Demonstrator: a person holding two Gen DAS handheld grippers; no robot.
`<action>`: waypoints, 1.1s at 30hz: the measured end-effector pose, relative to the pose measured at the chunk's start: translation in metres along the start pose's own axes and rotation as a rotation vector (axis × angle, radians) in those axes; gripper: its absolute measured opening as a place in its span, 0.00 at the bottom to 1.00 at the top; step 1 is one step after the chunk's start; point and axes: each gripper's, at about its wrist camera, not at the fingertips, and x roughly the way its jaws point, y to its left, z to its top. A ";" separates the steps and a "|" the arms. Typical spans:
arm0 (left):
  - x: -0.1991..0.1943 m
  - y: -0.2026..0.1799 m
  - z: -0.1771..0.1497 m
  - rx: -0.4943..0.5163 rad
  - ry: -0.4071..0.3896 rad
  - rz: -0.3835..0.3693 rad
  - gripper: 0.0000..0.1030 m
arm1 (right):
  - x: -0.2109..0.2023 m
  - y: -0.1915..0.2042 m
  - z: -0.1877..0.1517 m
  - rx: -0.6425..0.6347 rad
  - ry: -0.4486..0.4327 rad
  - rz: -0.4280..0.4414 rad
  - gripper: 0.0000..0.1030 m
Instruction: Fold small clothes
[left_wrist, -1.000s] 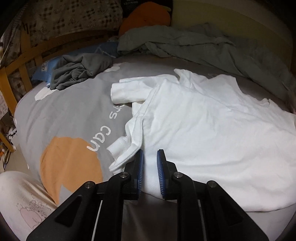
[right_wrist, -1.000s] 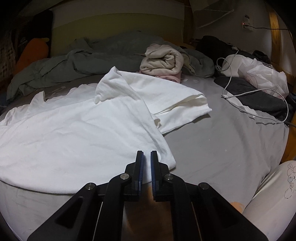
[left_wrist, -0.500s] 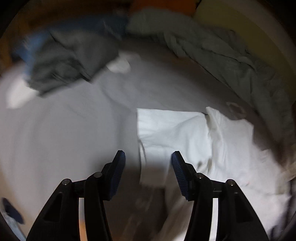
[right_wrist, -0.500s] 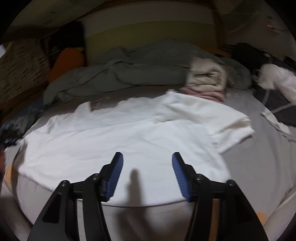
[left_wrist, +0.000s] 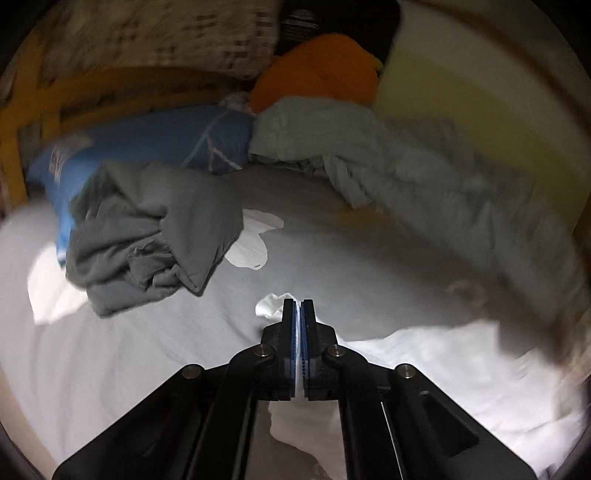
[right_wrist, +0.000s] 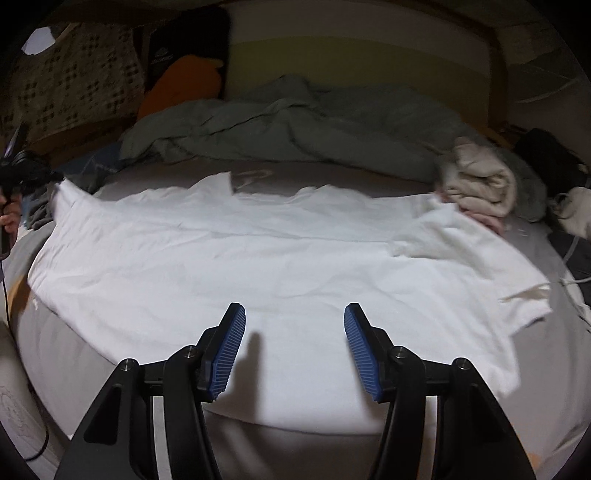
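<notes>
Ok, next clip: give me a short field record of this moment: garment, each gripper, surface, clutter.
garment: white shirt, spread flat
left gripper: jaws have just closed on a white shirt edge
right gripper: open above the shirt, nothing between the pads
surface: grey bed sheet
clutter: crumpled grey garment, grey-green duvet, folded beige cloth

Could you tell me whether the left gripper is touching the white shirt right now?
Touching. The left wrist view shows the left gripper closed with white shirt fabric pinched between its blue pads and poking out beyond the tips.

Matt white cloth shirt (right_wrist: 258, 251)
</notes>
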 end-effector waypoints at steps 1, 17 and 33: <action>0.011 -0.004 -0.003 0.020 0.050 0.056 0.06 | 0.006 0.004 0.001 -0.011 0.019 -0.011 0.56; -0.010 0.085 -0.083 -0.482 0.262 -0.242 0.48 | 0.024 0.007 -0.015 -0.028 0.042 -0.022 0.59; 0.016 0.030 -0.063 -0.284 0.249 -0.147 0.33 | 0.022 0.012 -0.019 -0.041 0.025 -0.032 0.59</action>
